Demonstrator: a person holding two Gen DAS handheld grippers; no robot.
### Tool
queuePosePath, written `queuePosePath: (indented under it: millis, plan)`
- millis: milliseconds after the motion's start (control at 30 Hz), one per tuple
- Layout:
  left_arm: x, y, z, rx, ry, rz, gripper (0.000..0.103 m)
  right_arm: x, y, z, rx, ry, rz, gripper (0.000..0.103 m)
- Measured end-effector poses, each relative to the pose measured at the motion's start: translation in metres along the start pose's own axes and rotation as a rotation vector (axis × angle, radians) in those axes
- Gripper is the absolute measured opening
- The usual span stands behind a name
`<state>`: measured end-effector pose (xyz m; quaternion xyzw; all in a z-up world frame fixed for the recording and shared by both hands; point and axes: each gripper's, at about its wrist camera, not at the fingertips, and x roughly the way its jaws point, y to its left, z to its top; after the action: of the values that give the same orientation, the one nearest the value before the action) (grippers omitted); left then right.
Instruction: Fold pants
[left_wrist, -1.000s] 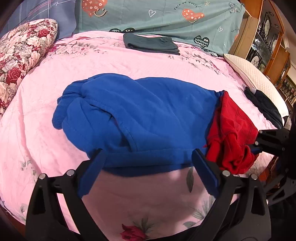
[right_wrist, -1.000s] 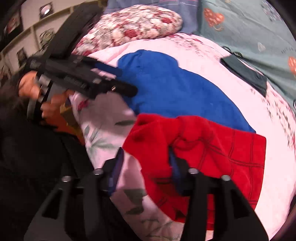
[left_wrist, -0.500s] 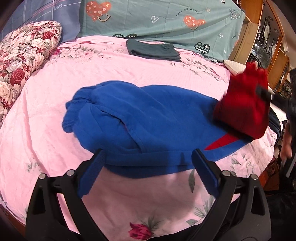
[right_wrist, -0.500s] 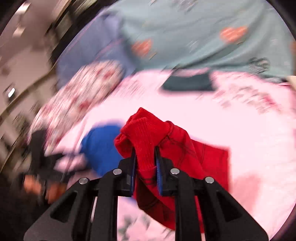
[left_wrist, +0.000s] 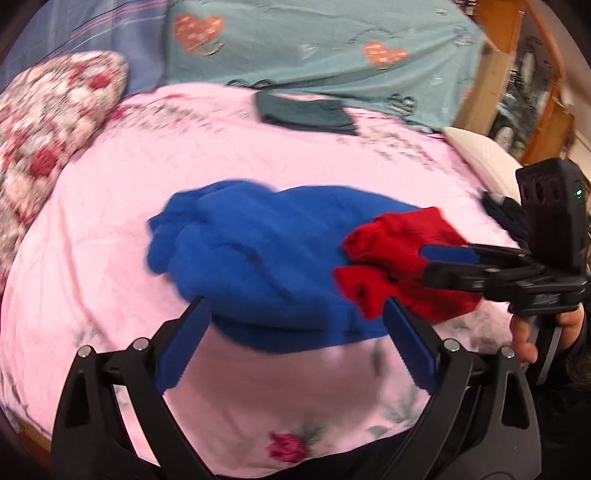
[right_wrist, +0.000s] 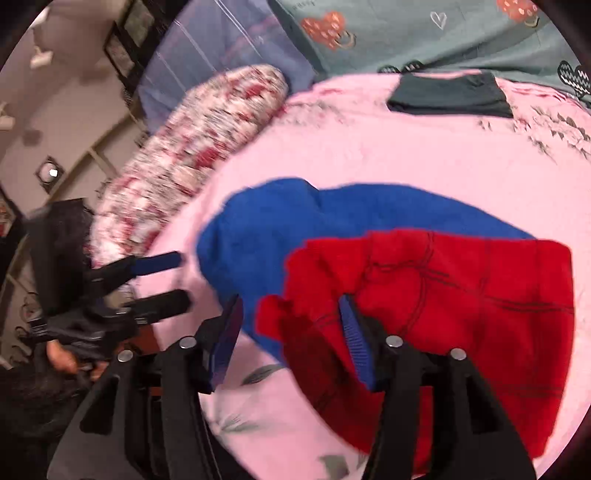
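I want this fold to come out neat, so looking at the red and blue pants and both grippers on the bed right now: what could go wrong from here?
1. The right gripper has just been opening, with red cloth between its fingers; the red pants lie bunched over the blue pants and may stay wrinkled.
2. One finger might snag that cloth on withdrawal, undoing the fold.
3. The open left gripper hovers at the blue hem and could drag it.

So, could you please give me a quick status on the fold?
Left gripper open, hovering. Right gripper jaws just opening, red end between them, unpinched. Blue-and-red pants on pink bed. Nothing in the way.
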<state>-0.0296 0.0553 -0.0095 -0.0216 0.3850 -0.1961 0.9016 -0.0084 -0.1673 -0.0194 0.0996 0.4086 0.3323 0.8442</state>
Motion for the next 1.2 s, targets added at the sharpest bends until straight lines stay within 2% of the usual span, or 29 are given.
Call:
queuePosePath:
  millis: [33,67,100,167,300,367,400,433,467,500,567,633,667,733,800,867,967,1033,1067,1100,1133,1200]
  plan:
    - [-0.001,-0.008,0.002,0.026,-0.005,-0.006,0.096,-0.014,0.003,-0.001,-0.018,-0.024,0.024,0.055]
    - [0.000,-0.012,0.003,0.039,-0.003,-0.005,0.096,-0.021,0.010,0.001,-0.048,-0.039,0.003,0.055]
    - [0.002,-0.015,0.003,0.048,0.003,-0.001,0.096,-0.030,0.016,0.000,-0.117,-0.061,-0.078,0.055]
    - [0.003,-0.017,0.003,0.049,0.010,0.017,0.096,-0.022,0.034,0.001,-0.286,-0.065,-0.229,0.055]
    - [0.000,-0.005,-0.001,-0.004,0.005,0.042,0.096,0.015,0.045,-0.006,-0.436,0.057,-0.236,0.055]
    - [-0.002,0.000,-0.005,-0.026,0.010,0.049,0.096,0.047,0.045,-0.011,-0.498,0.150,-0.264,0.055]
    - [-0.003,0.000,-0.006,-0.027,0.010,0.051,0.096,0.058,0.042,-0.011,-0.505,0.171,-0.294,0.049]
    - [-0.004,0.001,-0.007,-0.026,0.009,0.053,0.096,0.066,0.033,-0.010,-0.462,0.202,-0.292,0.039]
    - [-0.005,0.002,-0.007,-0.025,0.006,0.052,0.096,0.064,0.022,-0.005,-0.373,0.204,-0.237,0.028]
    - [-0.007,0.003,-0.007,-0.025,0.001,0.049,0.096,0.056,0.014,-0.001,-0.311,0.184,-0.207,0.021]
    - [-0.009,0.004,-0.006,-0.027,-0.007,0.041,0.096,0.025,-0.001,0.008,-0.219,0.100,-0.147,0.020]
    - [-0.009,0.005,-0.005,-0.030,-0.014,0.032,0.096,-0.016,-0.019,0.018,-0.132,-0.020,-0.162,0.020]
    - [-0.008,0.005,-0.003,-0.030,-0.016,0.028,0.096,-0.038,-0.028,0.024,-0.095,-0.101,-0.229,0.019]
    - [-0.004,0.006,0.000,-0.033,-0.020,0.025,0.096,-0.074,-0.029,0.036,-0.082,-0.264,-0.463,0.019]
    - [-0.002,0.006,0.002,-0.043,-0.025,0.024,0.096,-0.075,-0.009,0.041,-0.180,-0.325,-0.626,0.019]
    - [-0.001,0.006,0.004,-0.048,-0.030,0.028,0.096,-0.033,0.009,0.039,-0.259,-0.229,-0.613,0.019]
    - [-0.002,0.006,0.006,-0.051,-0.045,0.037,0.096,0.055,0.014,0.014,-0.299,-0.003,-0.482,0.019]
    - [-0.002,0.007,0.008,-0.054,-0.048,0.047,0.096,0.094,0.010,-0.006,-0.291,0.135,-0.410,0.030]
    - [-0.001,0.008,0.010,-0.055,-0.047,0.048,0.096,0.094,0.015,-0.006,-0.298,0.135,-0.399,0.040]
    - [0.000,0.008,0.012,-0.056,-0.045,0.048,0.096,0.086,0.019,-0.003,-0.282,0.104,-0.353,0.059]
    - [0.002,0.006,0.016,-0.055,-0.042,0.040,0.096,0.067,0.017,0.001,-0.246,0.041,-0.289,0.063]
    - [0.003,-0.001,0.022,-0.037,-0.049,0.031,0.096,0.042,0.016,0.005,-0.211,0.019,-0.232,0.064]
